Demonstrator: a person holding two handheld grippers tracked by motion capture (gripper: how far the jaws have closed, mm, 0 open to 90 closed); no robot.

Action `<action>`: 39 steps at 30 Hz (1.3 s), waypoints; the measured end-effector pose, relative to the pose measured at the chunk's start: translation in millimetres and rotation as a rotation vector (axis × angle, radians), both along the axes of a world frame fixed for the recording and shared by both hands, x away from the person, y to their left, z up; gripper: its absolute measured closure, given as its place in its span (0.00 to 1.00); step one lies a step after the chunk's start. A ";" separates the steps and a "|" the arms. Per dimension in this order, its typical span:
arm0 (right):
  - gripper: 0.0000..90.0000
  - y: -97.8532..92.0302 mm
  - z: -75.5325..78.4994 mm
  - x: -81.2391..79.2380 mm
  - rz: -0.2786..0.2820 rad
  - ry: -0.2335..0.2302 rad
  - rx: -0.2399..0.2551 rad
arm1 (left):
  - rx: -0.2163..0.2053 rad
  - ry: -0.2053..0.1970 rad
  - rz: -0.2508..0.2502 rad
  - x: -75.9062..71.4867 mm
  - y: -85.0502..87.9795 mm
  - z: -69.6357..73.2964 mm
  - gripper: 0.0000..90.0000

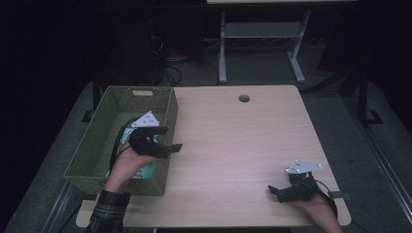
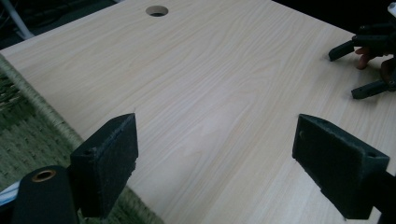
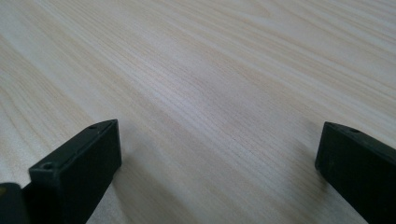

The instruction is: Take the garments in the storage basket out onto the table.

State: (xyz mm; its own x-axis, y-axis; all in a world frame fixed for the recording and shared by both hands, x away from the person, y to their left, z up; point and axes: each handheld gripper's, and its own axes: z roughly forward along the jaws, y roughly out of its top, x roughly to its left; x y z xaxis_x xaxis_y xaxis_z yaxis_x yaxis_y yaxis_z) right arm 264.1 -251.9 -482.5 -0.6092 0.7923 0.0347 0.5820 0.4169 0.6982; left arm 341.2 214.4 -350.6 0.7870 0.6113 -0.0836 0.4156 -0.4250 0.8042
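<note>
Left tongs (image 1: 167, 138) gape over basket (image 1: 97, 145) rim; right tongs (image 1: 277, 190) apparently low, open

The right gripper (image 3: 217, 168) has its two black jaws spread wide apart, one rising at the lower left and the other at the lower right, with nothing between them but the pale wood-grain table (image 3: 224, 70) lying bare beneath and ahead of them.

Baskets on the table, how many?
1. The green woven basket sits on the table's left edge, with the left tool above its right wall, open. A pale teal item lies inside, partly hidden by the hand.
</note>
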 end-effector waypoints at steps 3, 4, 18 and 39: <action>0.00 0.1 0.0 0.0 -0.001 0.001 0.001 | 0.000 0.000 0.012 0.1 4.4 0.4 0.15; 0.00 0.1 0.0 0.0 -0.001 0.001 0.001 | -0.004 -0.001 0.018 0.0 6.5 0.8 0.15; 0.00 0.1 0.1 -0.1 -0.001 0.001 0.001 | -0.007 -0.011 0.066 1.4 30.1 1.3 0.15; 0.00 0.1 0.1 -0.1 -0.001 0.002 0.001 | 0.005 -0.022 0.151 6.8 66.2 -4.4 0.15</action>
State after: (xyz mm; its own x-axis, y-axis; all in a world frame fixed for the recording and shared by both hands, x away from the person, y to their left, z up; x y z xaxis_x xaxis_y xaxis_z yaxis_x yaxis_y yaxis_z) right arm 264.0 -251.8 -482.4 -0.6083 0.7928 0.0368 0.5837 0.4155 0.6977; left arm 348.0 280.6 -355.0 0.6878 0.7231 -0.0637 0.4570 -0.3631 0.8120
